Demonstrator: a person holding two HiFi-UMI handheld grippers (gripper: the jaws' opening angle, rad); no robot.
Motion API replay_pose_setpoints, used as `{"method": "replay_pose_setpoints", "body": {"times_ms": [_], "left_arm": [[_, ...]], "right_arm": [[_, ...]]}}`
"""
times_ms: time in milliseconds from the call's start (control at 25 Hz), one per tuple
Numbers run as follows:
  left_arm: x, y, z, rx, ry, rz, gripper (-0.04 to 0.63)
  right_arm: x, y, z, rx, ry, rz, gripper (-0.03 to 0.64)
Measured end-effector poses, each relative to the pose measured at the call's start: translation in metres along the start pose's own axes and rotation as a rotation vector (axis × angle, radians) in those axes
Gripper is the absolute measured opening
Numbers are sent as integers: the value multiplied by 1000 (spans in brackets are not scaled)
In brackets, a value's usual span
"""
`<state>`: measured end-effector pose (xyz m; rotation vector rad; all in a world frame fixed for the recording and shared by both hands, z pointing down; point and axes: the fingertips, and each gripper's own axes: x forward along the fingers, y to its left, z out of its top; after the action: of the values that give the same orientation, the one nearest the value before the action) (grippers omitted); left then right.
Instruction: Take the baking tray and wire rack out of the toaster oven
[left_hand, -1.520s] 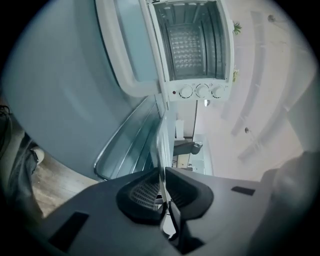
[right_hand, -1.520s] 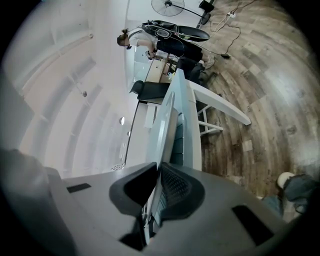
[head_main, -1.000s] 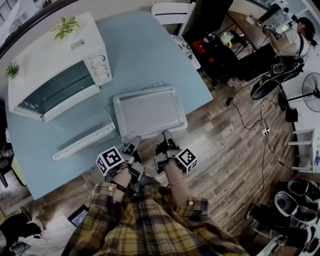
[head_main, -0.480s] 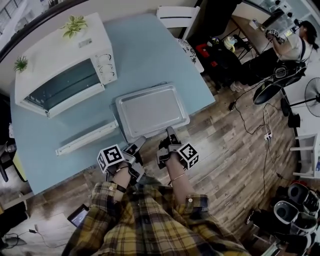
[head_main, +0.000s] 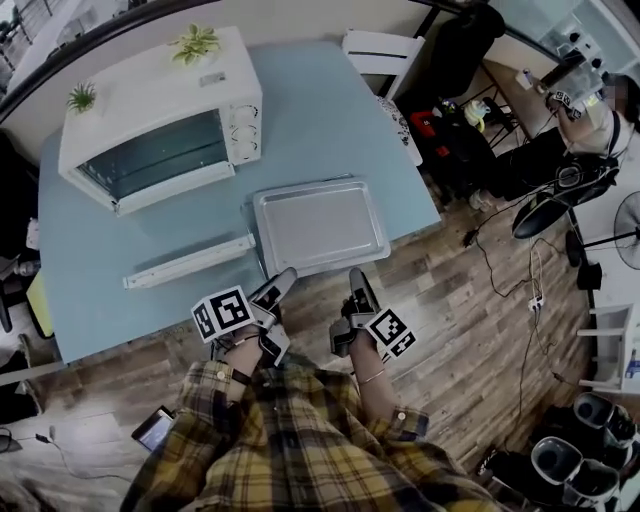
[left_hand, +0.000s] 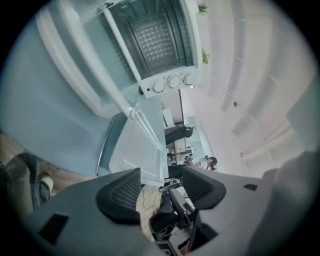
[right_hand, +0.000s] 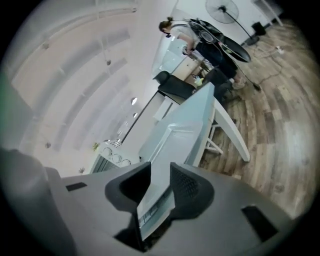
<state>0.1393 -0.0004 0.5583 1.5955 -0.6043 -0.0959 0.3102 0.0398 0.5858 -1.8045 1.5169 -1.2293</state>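
The silver baking tray (head_main: 320, 225) lies flat near the front edge of the blue table (head_main: 320, 110). A wire rack (left_hand: 102, 150) peeks out from under its left side. The white toaster oven (head_main: 150, 110) stands at the back left with its door (head_main: 190, 262) folded down. My left gripper (head_main: 283, 283) hovers just off the tray's near left corner, its jaws open and empty (left_hand: 160, 182). My right gripper (head_main: 358, 285) is at the near right corner. Its jaws (right_hand: 160, 172) have just been opening, and the tray's rim (right_hand: 182, 135) shows in the gap without being pinched.
Two small plants (head_main: 195, 42) sit on the oven. A white chair (head_main: 385, 50) stands at the table's far side. Cables, bags and a seated person (head_main: 590, 110) fill the wooden floor to the right. A phone (head_main: 155, 428) lies on the floor by my left.
Both grippers held the tray's near edge before; now both have let go and lifted back from it. The tray stays on the table. The head view has swung a little.
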Motion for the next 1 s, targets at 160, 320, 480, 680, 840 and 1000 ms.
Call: {"method": "replay_pose_setpoints", "body": {"times_ms": [160,320,480,680,840,1000], "left_arm": [[-18,-29,26,167,-62,-31,239],[-45,-49,52,318,-129,-35,218],[-81,-80,86,481,-216,-39,196],[-134,-97,134,712,-326,23,143],[-179,-98,169,855,-403,100,103],[-215,-92,195,965,-434,171,47]], "right_arm": [[2,56,7,-307,6,95,104],[11,129,-2,-544,30,241,104],[25,204,-29,-746,66,403,104],[41,282,-69,-938,91,553,94],[53,326,-99,-1019,103,630,57],[65,349,-123,-1020,127,672,32]]}}
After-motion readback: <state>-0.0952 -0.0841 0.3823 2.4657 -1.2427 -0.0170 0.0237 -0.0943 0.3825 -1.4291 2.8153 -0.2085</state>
